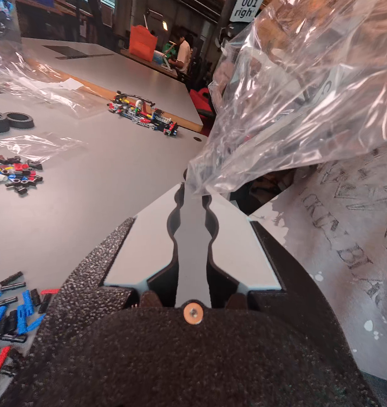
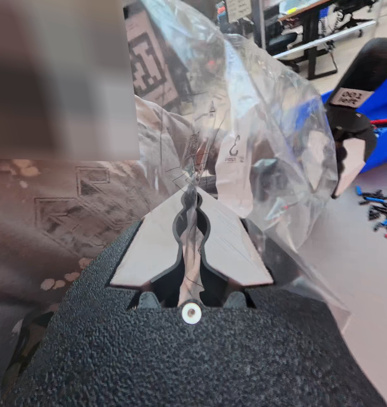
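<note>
A clear plastic bag [image 1: 298, 99] with small parts inside hangs in the air between my two grippers. My right gripper [image 2: 193, 193] is shut on a bunched edge of the bag [image 2: 243, 110], with film running down between its fingers. My left gripper [image 1: 194, 190] has a narrow gap between its fingers, and the bag's lower corner sits right at its tips. I cannot tell whether they touch it. The left gripper's black body [image 2: 351, 125] also shows beyond the bag in the right wrist view.
On the grey table [image 1: 89, 209] are a part-built brick vehicle [image 1: 142, 114], two black tyres [image 1: 9, 121], a pile of mixed small pieces [image 1: 16, 174], blue and black pins [image 1: 12, 308] and empty clear bags [image 1: 38, 145]. A person's printed shirt [image 1: 353, 242] is close on the right. A blue bin [image 2: 382, 123] stands behind more pins [image 2: 384, 213]. Tip to tip, the grippers are about 15 centimetres apart.
</note>
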Motion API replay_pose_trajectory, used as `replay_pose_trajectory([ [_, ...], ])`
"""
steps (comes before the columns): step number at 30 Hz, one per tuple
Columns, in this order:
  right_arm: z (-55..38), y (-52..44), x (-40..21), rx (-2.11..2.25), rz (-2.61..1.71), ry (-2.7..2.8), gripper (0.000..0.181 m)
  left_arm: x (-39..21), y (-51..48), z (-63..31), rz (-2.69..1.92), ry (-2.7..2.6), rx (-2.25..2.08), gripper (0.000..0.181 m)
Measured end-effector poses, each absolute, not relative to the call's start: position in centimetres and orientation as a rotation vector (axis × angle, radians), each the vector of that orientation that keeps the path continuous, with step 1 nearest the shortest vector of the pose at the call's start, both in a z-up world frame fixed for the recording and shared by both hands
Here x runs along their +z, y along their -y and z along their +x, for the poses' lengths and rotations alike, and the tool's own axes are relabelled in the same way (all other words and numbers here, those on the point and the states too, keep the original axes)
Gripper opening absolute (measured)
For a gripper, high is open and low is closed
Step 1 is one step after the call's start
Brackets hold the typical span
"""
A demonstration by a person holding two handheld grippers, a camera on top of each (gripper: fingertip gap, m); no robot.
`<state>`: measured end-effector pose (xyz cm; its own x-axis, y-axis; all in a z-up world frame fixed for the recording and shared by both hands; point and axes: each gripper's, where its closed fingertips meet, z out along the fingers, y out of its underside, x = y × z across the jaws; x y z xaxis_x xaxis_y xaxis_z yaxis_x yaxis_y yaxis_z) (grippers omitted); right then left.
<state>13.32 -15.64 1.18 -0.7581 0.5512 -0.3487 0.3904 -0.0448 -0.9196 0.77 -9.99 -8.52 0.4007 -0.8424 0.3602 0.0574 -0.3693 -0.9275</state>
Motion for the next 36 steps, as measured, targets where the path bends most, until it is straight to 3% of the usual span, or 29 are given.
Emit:
replay_pose_trajectory([
  [1,14.1,16.0,2.2,2.033,-0.949,2.05,0.0,-8.8,10.2,0.9,-1.663,-0.706,-1.153,0.017],
  [2,15.1,16.3,3.9,2.184,-0.867,1.991,0.0,-9.4,9.9,0.7,-1.68,-0.684,-1.141,0.002],
  [3,15.0,15.8,4.9,2.236,-0.876,1.914,0.0,-10.2,9.5,0.2,-1.706,-0.665,-1.106,0.005],
  [6,12.9,13.3,2.6,1.915,-1.031,1.867,0.0,-8.6,12.1,0.8,-1.615,-0.687,-1.283,0.024],
  [10,12.1,10.7,1.1,1.81,-1.209,1.792,0.0,-8.1,11.8,-0.9,-1.626,-0.608,-1.174,0.024],
  [18,10.9,6.2,-3.2,1.465,-1.631,1.79,0.0,-4.3,12.8,-5.0,-1.436,-0.396,-1.321,0.048],
  [22,10.1,5.0,-5.0,1.37,-1.641,1.764,0.0,-5.4,11.6,-4.8,-1.535,-0.359,-1.161,0.031],
  [26,8.6,4.6,-4.9,1.366,-1.55,1.692,0.0,-4.9,10.6,-3.4,-1.62,-0.433,-0.962,0.001],
  [31,8.5,2.7,-5.7,1.298,-1.531,1.644,0.0,-2.9,10.8,-5.4,-1.632,-0.414,-0.87,0.019],
  [36,8.3,3.2,-6.0,1.236,-1.436,1.761,0.0,-7.3,9.4,-6.0,-1.856,-0.493,-0.57,0.02],
])
